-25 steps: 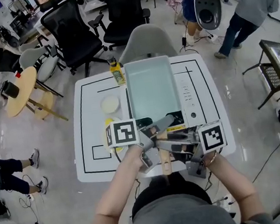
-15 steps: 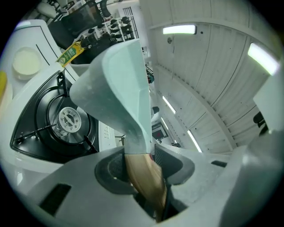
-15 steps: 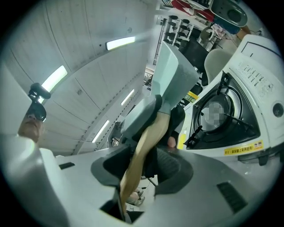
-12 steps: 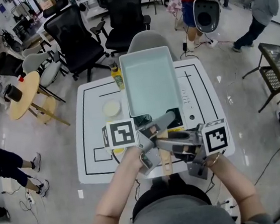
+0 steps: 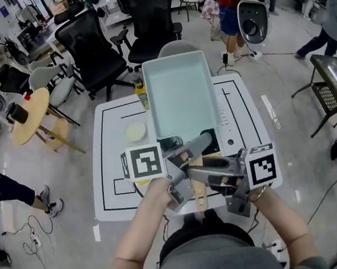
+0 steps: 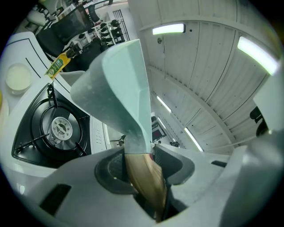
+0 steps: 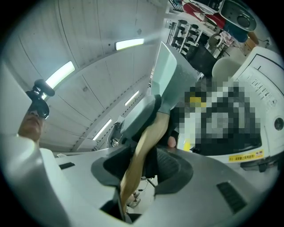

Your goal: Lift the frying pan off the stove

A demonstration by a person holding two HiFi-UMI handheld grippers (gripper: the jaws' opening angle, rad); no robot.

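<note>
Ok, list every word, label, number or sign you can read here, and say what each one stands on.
Nothing reads clearly.
Yellow sticker on the front edge of the white gas stove: print too small to read.
Green label on the small yellow bottle: blurred.
Markings on the stove's white control panel: too small.
Black-and-white square markers on the gripper cubes: patterns, no words.

The frying pan (image 5: 178, 93) has a smooth, matt mint-green coating, and its underside looks finely speckled. Its handle (image 6: 144, 177) is pale wood with a soft sheen. The stove (image 5: 228, 123) is glossy white, with a dull metal burner cap (image 6: 60, 128). The left gripper (image 6: 140, 153) and right gripper (image 7: 144, 153) are matt grey plastic. The table (image 5: 115, 168) is glossy white.
</note>
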